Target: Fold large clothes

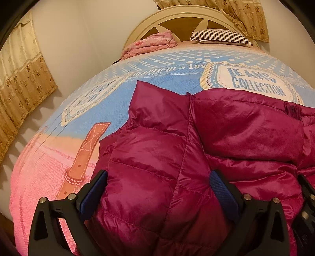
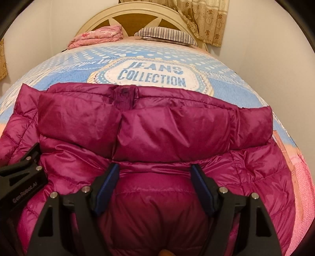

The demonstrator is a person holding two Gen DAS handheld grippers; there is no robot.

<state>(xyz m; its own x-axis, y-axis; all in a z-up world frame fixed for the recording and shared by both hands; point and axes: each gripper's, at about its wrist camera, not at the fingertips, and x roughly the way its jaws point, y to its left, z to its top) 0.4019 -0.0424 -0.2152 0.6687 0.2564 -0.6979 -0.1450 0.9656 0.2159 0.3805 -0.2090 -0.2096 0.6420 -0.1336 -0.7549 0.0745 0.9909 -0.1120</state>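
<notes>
A magenta quilted puffer jacket (image 1: 157,157) lies on the bed, its collar (image 2: 124,96) at the far edge near the "JEANS COLLECTION" print. A thick folded layer lies across its upper part. My left gripper (image 1: 158,189) is down on the jacket's left side, jaws wide apart, puffy fabric bulging between the blue pads (image 1: 94,195). My right gripper (image 2: 154,187) sits over the jacket (image 2: 167,128) near its middle, jaws also wide, fabric swelling up between them. Each gripper's black frame shows at the edge of the other's view, the left one (image 2: 23,171) close beside the right one.
The bedspread (image 1: 49,167) is blue and pink with printed lettering. A pink bundled blanket (image 1: 151,44) and a striped pillow (image 1: 220,36) lie by the cream headboard (image 1: 177,15). Patterned curtains (image 1: 21,78) hang left and behind the bed. A white wall runs along the bed's left side.
</notes>
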